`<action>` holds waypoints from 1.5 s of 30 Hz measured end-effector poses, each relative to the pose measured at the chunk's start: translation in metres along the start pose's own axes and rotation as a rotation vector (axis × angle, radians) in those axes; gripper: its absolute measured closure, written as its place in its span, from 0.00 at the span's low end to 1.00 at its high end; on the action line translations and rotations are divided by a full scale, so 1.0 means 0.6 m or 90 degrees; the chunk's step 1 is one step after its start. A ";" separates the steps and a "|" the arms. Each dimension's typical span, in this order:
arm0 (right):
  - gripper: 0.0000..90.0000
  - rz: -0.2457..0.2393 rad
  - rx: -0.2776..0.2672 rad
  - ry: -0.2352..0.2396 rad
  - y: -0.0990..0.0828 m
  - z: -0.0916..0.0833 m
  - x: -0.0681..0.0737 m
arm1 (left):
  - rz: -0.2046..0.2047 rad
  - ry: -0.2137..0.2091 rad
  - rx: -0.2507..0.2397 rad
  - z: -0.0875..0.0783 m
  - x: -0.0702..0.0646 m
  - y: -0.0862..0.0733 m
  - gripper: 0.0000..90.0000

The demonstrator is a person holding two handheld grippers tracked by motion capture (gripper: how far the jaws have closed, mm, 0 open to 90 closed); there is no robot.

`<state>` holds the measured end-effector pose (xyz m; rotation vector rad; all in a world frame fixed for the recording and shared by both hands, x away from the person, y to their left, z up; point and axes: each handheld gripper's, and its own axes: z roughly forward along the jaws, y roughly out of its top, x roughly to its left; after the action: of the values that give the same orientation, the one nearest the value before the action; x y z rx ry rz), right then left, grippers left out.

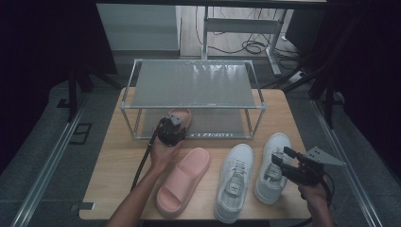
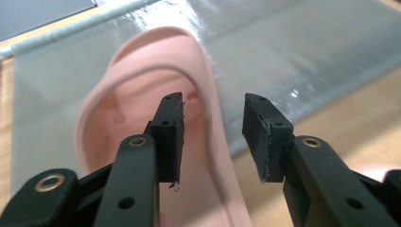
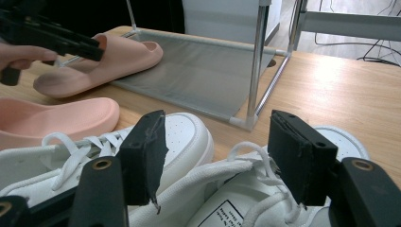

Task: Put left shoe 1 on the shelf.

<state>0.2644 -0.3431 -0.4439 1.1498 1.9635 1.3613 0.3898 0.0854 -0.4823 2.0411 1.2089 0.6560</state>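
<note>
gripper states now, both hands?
Left hand-held gripper: open, jaws astride the pink slide sandal's side wall, not gripping.
Right hand-held gripper: open, over the white sneaker.

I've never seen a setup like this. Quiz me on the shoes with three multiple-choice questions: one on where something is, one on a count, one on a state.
1. Where is the pink slipper nearest the left gripper?
A. on the rack's top shelf
B. on the lower shelf of the rack
C. on the floor

2. How many white sneakers are on the table?
A. one
B. two
C. three

3. How are the left gripper's fingers?
A. apart, not clamping
C. shut on a sneaker
B. shut on a lace

Key: 1 B, its toe lies on the lower mesh; 2 B, a pair lies side by side; 3 A, a gap shows, with the slipper's edge between them.
</note>
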 end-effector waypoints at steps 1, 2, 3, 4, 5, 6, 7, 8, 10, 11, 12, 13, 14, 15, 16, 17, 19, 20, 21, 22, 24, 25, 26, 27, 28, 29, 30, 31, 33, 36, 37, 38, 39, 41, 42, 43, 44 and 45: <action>0.42 -0.001 0.001 0.000 0.000 0.000 0.000 | 0.002 -0.008 -0.002 -0.007 0.000 -0.004 0.66; 0.42 -0.002 0.001 0.000 0.001 -0.001 0.001 | 0.003 -0.014 -0.002 -0.012 0.000 -0.007 0.66; 0.42 -0.002 0.001 0.000 0.001 -0.001 0.001 | 0.004 -0.026 -0.001 -0.020 0.000 -0.012 0.67; 0.42 -0.002 0.001 0.000 0.001 -0.001 0.001 | 0.006 -0.035 0.000 -0.026 0.000 -0.017 0.69; 0.42 -0.002 0.001 -0.001 0.001 0.000 0.001 | 0.007 -0.042 0.002 -0.032 0.000 -0.022 0.71; 0.42 -0.001 0.001 -0.001 0.000 0.000 0.001 | 0.009 -0.050 0.001 -0.038 0.001 -0.027 0.73; 0.42 -0.001 0.002 -0.001 0.000 0.000 0.001 | 0.009 -0.059 -0.001 -0.046 0.002 -0.033 0.75; 0.42 -0.001 0.003 -0.001 0.000 0.001 0.001 | 0.007 -0.064 -0.003 -0.050 0.002 -0.037 0.78; 0.42 0.000 0.004 0.000 -0.001 0.001 0.001 | 0.008 -0.076 -0.003 -0.062 0.004 -0.046 0.83; 0.42 -0.001 0.003 0.000 -0.001 0.001 0.002 | 0.009 -0.085 -0.006 -0.069 0.005 -0.052 0.85; 0.42 -0.001 0.004 0.000 -0.001 0.002 0.002 | 0.009 -0.089 -0.007 -0.073 0.006 -0.056 0.88; 0.42 -0.001 0.004 0.000 -0.001 0.002 0.003 | 0.009 -0.095 -0.009 -0.077 0.007 -0.061 0.89; 0.42 -0.002 0.005 0.000 -0.001 0.002 0.003 | 0.008 -0.100 -0.010 -0.082 0.009 -0.065 0.92; 0.42 -0.002 0.004 0.000 -0.001 0.002 0.003 | 0.007 -0.105 -0.010 -0.088 0.011 -0.071 0.93; 0.42 -0.002 0.005 0.001 -0.001 0.002 0.004 | 0.006 -0.108 -0.011 -0.091 0.012 -0.075 0.95; 0.42 -0.002 0.005 0.001 -0.001 0.003 0.004 | 0.004 -0.111 -0.011 -0.096 0.014 -0.079 0.96; 0.42 -0.003 0.007 0.001 -0.001 0.003 0.004 | -0.003 -0.122 -0.015 -0.105 0.018 -0.089 0.98; 0.42 -0.002 0.007 0.002 -0.002 0.003 0.004 | -0.006 -0.125 -0.015 -0.110 0.020 -0.094 0.99; 0.42 -0.002 0.007 0.001 -0.001 0.003 0.004 | -0.009 -0.128 -0.017 -0.116 0.022 -0.101 0.99; 0.42 -0.003 0.006 0.000 -0.001 0.003 0.003 | -0.010 -0.128 -0.017 -0.118 0.023 -0.103 1.00; 0.42 -0.001 0.005 0.000 -0.001 0.003 0.003 | -0.012 -0.131 -0.016 -0.127 0.026 -0.114 1.00; 0.42 -0.001 0.006 -0.001 -0.002 0.003 0.003 | -0.015 -0.133 -0.016 -0.131 0.027 -0.121 1.00; 0.42 -0.002 0.007 0.000 -0.002 0.004 0.004 | -0.015 -0.135 -0.014 -0.135 0.029 -0.127 1.00; 0.42 -0.003 0.007 0.000 -0.002 0.004 0.004 | -0.017 -0.136 -0.013 -0.137 0.030 -0.131 1.00; 0.42 -0.003 0.007 0.000 -0.002 0.004 0.004 | -0.019 -0.136 -0.011 -0.141 0.031 -0.137 1.00; 0.42 -0.003 0.007 0.001 -0.002 0.004 0.005 | -0.023 -0.137 -0.011 -0.145 0.034 -0.145 1.00; 0.42 -0.004 0.007 0.002 -0.002 0.004 0.005 | -0.024 -0.139 -0.010 -0.146 0.035 -0.148 1.00; 0.42 -0.005 0.008 0.002 -0.002 0.004 0.005 | -0.026 -0.141 -0.009 -0.149 0.038 -0.154 1.00; 0.42 -0.004 0.009 0.002 -0.002 0.005 0.005 | -0.025 -0.142 -0.001 -0.151 0.041 -0.164 1.00; 0.42 -0.003 0.012 0.005 -0.003 0.007 0.006 | -0.024 -0.144 0.008 -0.152 0.042 -0.173 1.00; 0.42 -0.004 0.013 0.005 -0.003 0.007 0.007 | -0.022 -0.144 0.009 -0.150 0.042 -0.175 1.00; 0.42 -0.004 0.015 0.005 -0.003 0.008 0.007 | -0.020 -0.144 0.013 -0.148 0.041 -0.176 1.00; 0.42 -0.003 0.016 0.006 -0.003 0.009 0.008 | -0.018 -0.144 0.015 -0.146 0.040 -0.177 1.00; 0.42 -0.005 0.017 0.006 -0.004 0.010 0.008 | -0.014 -0.143 0.020 -0.139 0.037 -0.177 1.00; 0.42 -0.005 0.017 0.007 -0.004 0.011 0.008 | -0.013 -0.144 0.023 -0.136 0.036 -0.176 1.00; 0.42 -0.005 0.017 0.007 -0.004 0.011 0.009 | -0.012 -0.145 0.025 -0.132 0.036 -0.175 1.00; 0.42 -0.006 0.017 0.007 -0.004 0.010 0.009 | -0.012 -0.146 0.023 -0.129 0.034 -0.174 1.00; 0.42 -0.005 0.017 0.006 -0.004 0.010 0.009 | -0.009 -0.146 0.023 -0.127 0.033 -0.172 1.00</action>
<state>0.2655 -0.3360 -0.4481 1.1476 1.9967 1.3432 0.2878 0.1613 -0.5091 2.0704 1.1068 0.3832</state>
